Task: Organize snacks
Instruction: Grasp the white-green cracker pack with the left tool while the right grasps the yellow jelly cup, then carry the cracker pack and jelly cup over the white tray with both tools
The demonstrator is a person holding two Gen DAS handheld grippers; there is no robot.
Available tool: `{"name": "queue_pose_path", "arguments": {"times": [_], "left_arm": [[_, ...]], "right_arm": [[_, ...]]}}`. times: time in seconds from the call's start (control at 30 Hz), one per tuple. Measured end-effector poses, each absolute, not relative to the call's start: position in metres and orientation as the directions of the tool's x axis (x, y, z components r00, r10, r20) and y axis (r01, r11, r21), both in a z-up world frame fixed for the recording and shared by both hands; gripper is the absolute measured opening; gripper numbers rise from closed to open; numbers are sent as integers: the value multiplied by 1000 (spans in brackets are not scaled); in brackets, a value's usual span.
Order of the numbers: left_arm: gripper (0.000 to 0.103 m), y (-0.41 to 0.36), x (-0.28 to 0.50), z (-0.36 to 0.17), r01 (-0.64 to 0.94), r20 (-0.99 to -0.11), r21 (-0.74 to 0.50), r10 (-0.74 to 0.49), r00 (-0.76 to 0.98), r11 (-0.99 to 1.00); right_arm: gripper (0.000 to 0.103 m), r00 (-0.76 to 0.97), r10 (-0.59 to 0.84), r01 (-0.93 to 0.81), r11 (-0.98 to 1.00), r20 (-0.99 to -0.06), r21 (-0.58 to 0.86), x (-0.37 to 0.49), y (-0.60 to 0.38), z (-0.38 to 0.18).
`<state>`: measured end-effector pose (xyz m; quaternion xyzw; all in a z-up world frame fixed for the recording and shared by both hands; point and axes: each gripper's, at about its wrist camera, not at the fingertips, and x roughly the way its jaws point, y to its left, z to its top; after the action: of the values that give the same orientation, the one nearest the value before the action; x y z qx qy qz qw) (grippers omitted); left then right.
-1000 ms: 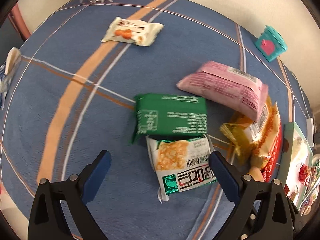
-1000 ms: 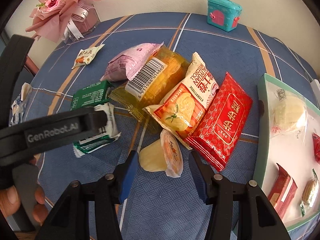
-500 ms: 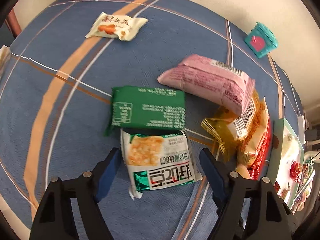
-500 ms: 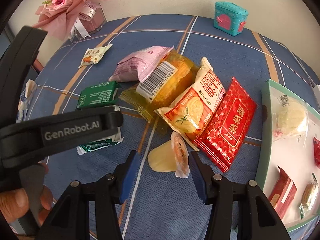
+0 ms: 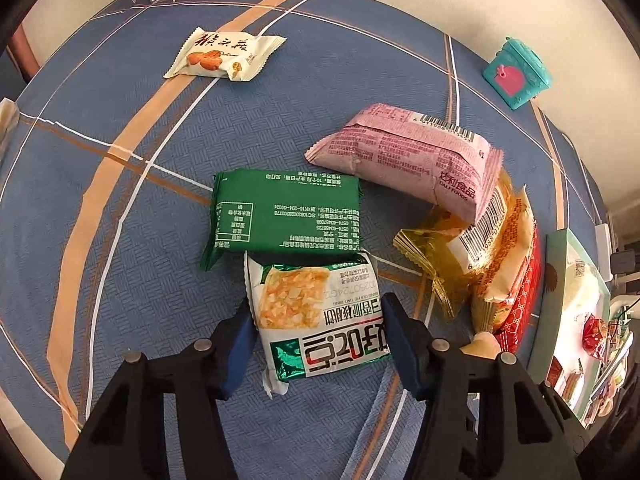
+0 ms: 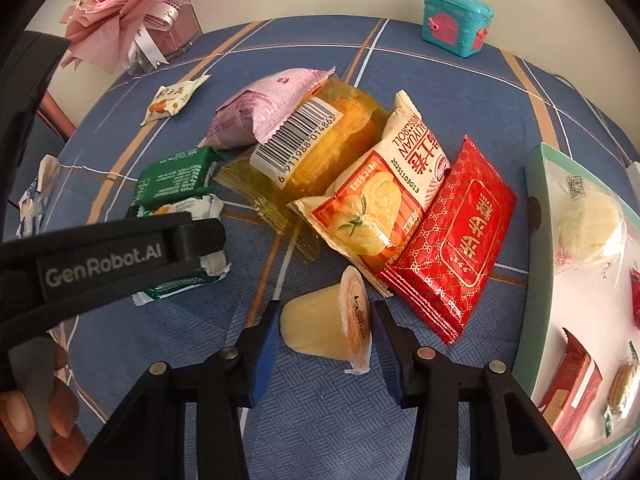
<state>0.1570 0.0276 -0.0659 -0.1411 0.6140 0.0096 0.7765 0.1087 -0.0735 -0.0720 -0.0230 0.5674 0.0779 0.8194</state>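
On the blue plaid worktop, snacks lay loose, going left to right in the right wrist view: a small cream packet printed with nuts, a green packet with its white-printed back up, a pink pouch, and a clear amber pack whose barcode label read "6 911988 014863". Leaning on it was an orange-and-cream packet marked "ROLL" and dated "20251103G13", then a red packet with gold characters.

At the far right a pale green tray held a bagged white round cake, a red bar, a small biscuit pack and a red wrapper at its edge.

The left gripper, its arm marked "GenRobot.AI" in the right wrist view, had just been closing its fingers around a white-and-green cracker packet lying just below the green one; the blue pads sat against both sides of it, though a firm squeeze could not be confirmed.

The right gripper had likewise been closing, its fingers straddling a jelly cup lying on its side; whether they pressed on it could not be told.
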Motion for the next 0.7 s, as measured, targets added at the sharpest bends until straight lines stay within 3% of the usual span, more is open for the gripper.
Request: {"name": "queue_pose_path", "arguments": {"times": [0.7], "left_arm": [[60,33,135,-18,-167,-932,-184,-118,343,969]], "right_arm": [[40,383,160,-127,985,-910,119,101,-87,-43]]}}
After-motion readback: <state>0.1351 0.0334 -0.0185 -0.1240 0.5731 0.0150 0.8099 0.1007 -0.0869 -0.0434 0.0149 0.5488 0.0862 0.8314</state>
